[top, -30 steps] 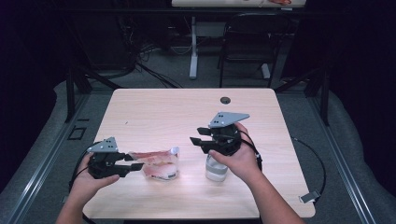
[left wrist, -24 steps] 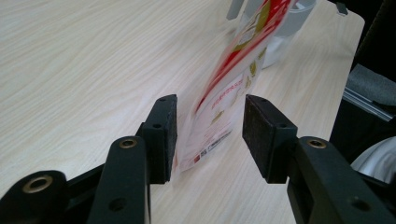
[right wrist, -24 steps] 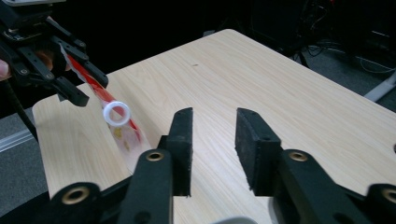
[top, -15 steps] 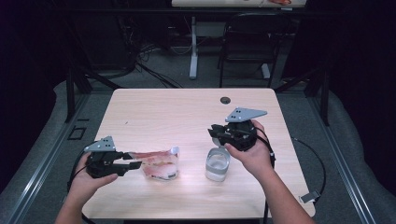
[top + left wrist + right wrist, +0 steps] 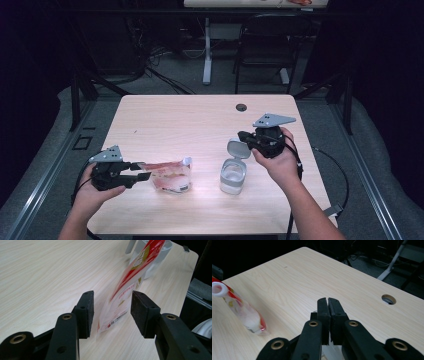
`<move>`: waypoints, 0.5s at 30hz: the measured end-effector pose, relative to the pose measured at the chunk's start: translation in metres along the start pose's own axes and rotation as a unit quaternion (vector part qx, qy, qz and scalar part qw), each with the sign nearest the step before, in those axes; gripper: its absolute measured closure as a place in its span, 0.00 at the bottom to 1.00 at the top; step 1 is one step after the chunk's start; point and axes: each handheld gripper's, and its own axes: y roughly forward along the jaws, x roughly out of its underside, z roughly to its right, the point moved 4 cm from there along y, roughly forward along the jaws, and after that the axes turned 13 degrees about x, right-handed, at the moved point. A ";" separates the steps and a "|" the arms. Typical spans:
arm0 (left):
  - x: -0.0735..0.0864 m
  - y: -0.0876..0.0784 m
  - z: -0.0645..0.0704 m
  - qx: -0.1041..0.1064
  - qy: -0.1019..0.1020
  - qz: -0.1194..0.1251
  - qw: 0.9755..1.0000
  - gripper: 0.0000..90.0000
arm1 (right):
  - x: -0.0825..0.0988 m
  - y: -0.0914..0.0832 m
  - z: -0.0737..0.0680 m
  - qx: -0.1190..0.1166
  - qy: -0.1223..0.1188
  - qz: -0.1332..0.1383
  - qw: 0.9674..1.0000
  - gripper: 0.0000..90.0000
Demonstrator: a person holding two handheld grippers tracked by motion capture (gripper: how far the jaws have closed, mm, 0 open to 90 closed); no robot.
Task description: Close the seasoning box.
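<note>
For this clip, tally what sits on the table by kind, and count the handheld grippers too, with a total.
Pouches: 1, the red-and-clear spouted pouch
Containers: 1, the clear container with its flip lid open
Grippers: 2, the left gripper and the right gripper
Total: 4

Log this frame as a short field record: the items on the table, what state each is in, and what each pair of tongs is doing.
surface: light wooden table
pouch: red and clear plastic spouted pouch, its edge between the open jaws, pads not pressing
container: small clear plastic container, flip lid open
left tongs: open, straddling the pouch
right tongs: shut, nothing gripped, next to the lid
cable hole: round, far side of the table
</note>
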 end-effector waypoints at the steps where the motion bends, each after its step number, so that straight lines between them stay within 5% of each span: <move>1: 0.000 0.000 0.000 0.000 0.000 0.000 1.000 0.60 | 0.001 0.001 0.002 0.004 0.004 0.000 1.000 0.99; 15: 0.001 0.001 0.000 0.000 0.001 -0.001 1.000 0.59 | 0.005 0.008 0.016 0.016 0.021 -0.009 1.000 1.00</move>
